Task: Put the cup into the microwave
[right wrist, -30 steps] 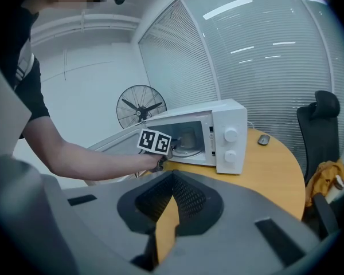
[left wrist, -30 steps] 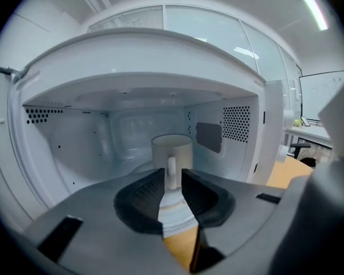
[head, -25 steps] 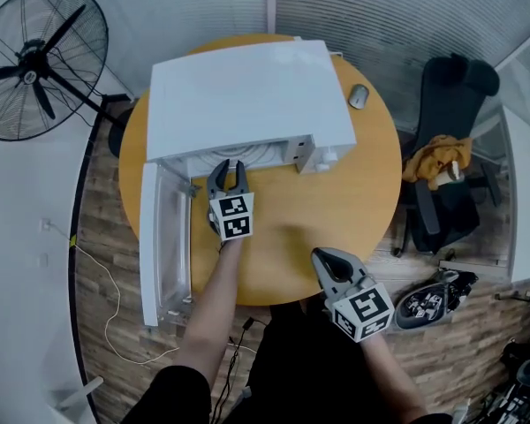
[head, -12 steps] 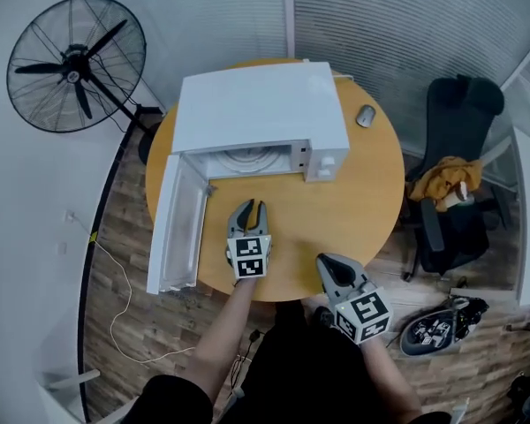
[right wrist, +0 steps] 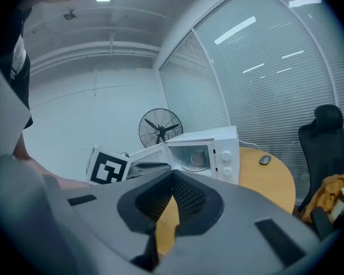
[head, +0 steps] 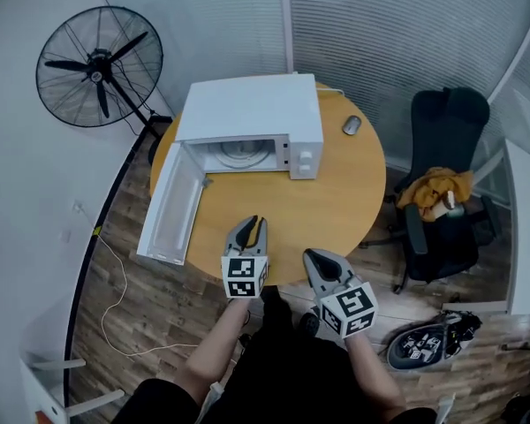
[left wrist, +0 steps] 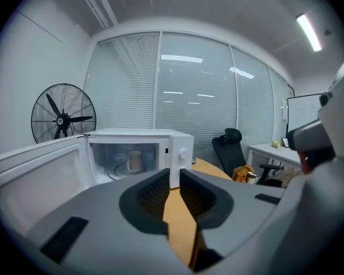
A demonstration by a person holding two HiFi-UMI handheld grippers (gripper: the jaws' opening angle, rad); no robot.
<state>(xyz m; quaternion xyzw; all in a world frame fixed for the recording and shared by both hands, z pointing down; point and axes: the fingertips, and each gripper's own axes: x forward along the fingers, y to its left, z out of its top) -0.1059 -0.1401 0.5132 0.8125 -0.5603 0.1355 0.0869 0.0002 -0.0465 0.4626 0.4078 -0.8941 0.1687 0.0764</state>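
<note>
The white microwave stands on the round wooden table with its door swung open to the left. A pale cup stands upright on the turntable inside, also seen in the right gripper view as the cup. My left gripper hovers over the table's near edge, well back from the oven, its jaws a little apart and empty. Beside it my right gripper is shut on nothing, its tips touching.
A computer mouse lies on the table right of the microwave. A standing fan is at the back left. A black office chair with a yellow cloth stands to the right, next to a white desk. A cable trails on the floor.
Both grippers and the head camera have drawn back from the microwave. The left gripper, at the oven's opening a second ago, now hangs over the table's near edge.
</note>
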